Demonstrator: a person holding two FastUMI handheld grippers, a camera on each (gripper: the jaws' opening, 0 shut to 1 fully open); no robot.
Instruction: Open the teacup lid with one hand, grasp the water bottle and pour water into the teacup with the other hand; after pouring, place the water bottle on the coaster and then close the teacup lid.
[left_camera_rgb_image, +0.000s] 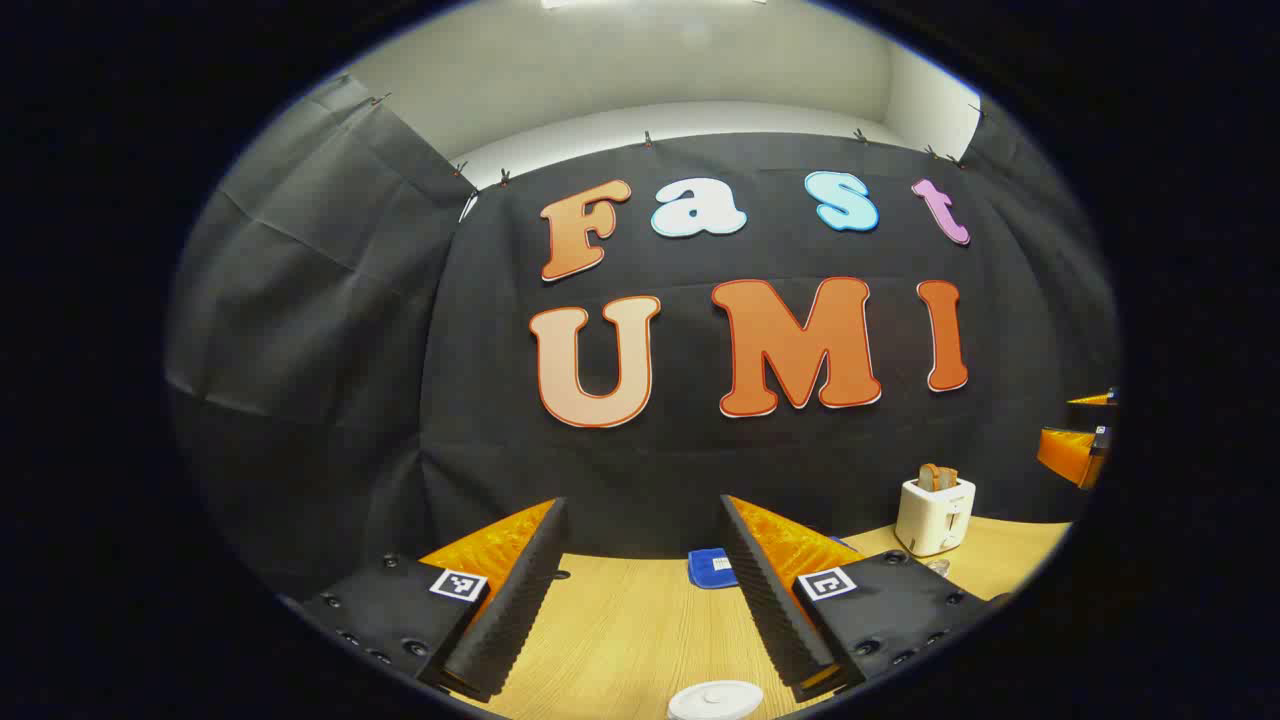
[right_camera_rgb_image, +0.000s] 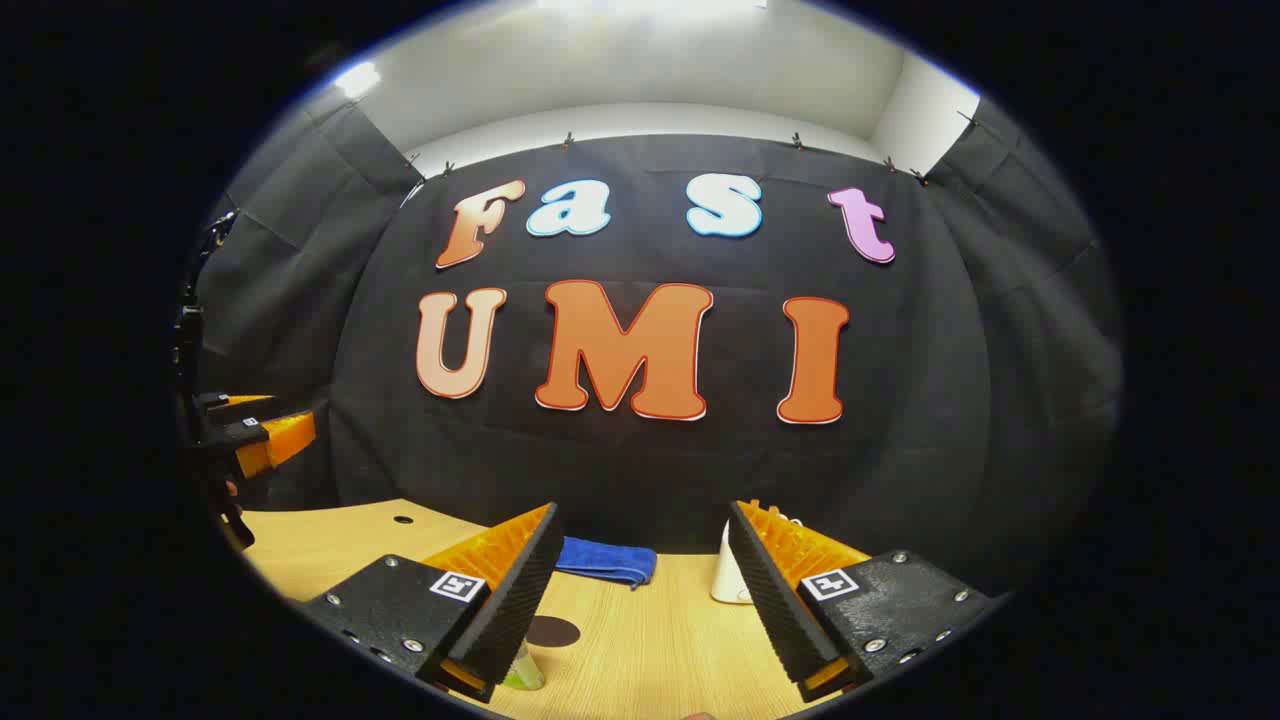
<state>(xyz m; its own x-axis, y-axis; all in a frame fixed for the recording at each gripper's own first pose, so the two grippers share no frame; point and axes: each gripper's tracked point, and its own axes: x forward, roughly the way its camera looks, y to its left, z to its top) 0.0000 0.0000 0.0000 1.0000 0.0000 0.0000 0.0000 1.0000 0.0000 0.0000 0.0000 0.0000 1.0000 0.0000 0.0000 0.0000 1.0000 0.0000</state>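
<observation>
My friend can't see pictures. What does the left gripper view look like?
The left hand-held gripper hangs open over a wooden table, holding nothing. A white teacup lid sits just below it, a blue cloth lies beyond by the black wall, and a white toaster with bread stands to the right.

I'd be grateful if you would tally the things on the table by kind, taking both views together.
Toaster: 1
Blue cloth: 1
Coaster: 1
Water bottle: 1, partly hidden
Teacup lid: 1
Total: 5
</observation>
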